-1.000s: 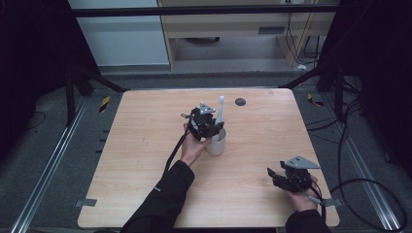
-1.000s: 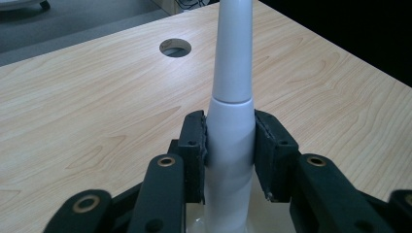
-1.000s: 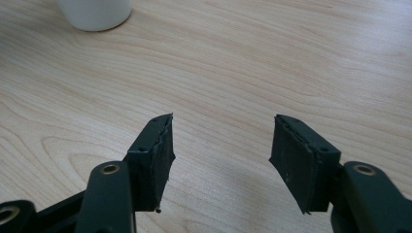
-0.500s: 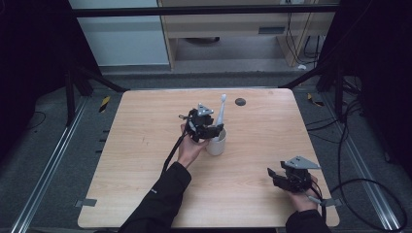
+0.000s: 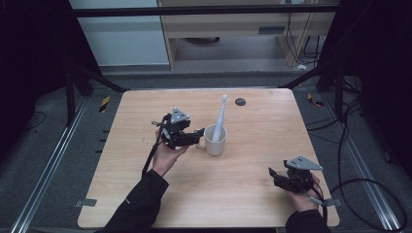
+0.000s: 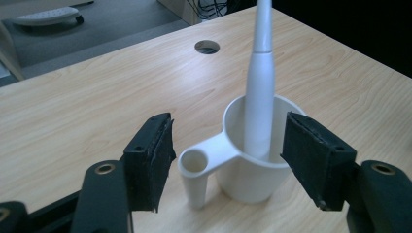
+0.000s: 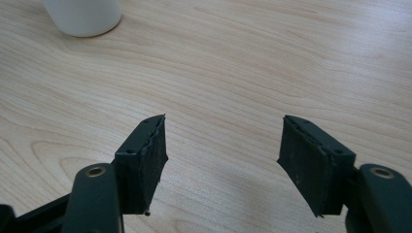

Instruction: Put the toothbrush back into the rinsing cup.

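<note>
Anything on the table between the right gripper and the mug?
No. In the high view only bare wood lies between the right gripper and the mug; the right gripper view shows the same bare table ahead of its open jaws.

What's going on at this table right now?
A person works with a gripper in each hand. The left gripper sits beside a white mug with a white toothbrush standing in it; its jaws have just opened and grip nothing, the mug's handle between them untouched. The right gripper rests near the table corner, its jaws just opened, holding nothing.
</note>
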A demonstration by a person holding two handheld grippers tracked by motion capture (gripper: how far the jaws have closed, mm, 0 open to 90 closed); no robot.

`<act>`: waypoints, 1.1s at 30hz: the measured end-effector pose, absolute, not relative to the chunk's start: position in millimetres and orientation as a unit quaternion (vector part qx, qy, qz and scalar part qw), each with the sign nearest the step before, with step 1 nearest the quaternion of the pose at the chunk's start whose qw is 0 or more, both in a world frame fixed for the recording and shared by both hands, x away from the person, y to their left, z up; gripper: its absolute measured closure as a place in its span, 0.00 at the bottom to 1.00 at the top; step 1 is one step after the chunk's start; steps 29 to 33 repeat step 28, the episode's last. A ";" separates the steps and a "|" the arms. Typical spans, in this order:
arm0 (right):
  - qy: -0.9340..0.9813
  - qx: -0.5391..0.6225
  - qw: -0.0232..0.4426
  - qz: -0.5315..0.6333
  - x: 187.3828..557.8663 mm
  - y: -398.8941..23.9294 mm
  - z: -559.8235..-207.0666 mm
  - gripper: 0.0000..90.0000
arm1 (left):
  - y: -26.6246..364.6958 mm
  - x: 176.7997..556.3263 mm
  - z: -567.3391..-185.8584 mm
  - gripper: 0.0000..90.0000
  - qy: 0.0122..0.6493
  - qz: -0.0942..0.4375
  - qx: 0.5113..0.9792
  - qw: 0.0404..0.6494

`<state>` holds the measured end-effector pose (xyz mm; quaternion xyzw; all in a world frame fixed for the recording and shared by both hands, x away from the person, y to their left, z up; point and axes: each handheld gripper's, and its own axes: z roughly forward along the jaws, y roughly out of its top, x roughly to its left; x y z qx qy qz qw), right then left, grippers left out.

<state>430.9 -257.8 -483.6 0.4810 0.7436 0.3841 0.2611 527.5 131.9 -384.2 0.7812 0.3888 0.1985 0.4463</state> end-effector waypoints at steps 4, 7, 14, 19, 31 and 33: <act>0.742 0.481 0.264 0.385 430.7 -258.0 -483.6 0.36 | 155.3 515.8 -391.0 0.36 0.404 0.206 0.779 0.433; 0.742 0.481 0.265 0.384 430.7 -258.4 -483.7 0.35 | 173.1 508.0 -399.1 0.34 0.421 0.211 0.772 0.427; 0.741 0.482 0.267 0.383 430.2 -258.6 -483.7 0.34 | 201.3 496.8 -414.4 0.30 0.441 0.216 0.778 0.391; 0.741 0.481 0.270 0.383 429.8 -259.3 -483.8 0.33 | 218.6 486.6 -428.2 0.29 0.454 0.217 0.777 0.378; 0.741 0.483 0.273 0.379 429.3 -260.2 -484.4 0.32 | 250.2 471.9 -450.2 0.25 0.479 0.216 0.771 0.360; 0.741 0.483 0.273 0.379 429.3 -260.2 -484.4 0.32 | 250.2 471.9 -450.2 0.25 0.479 0.216 0.771 0.360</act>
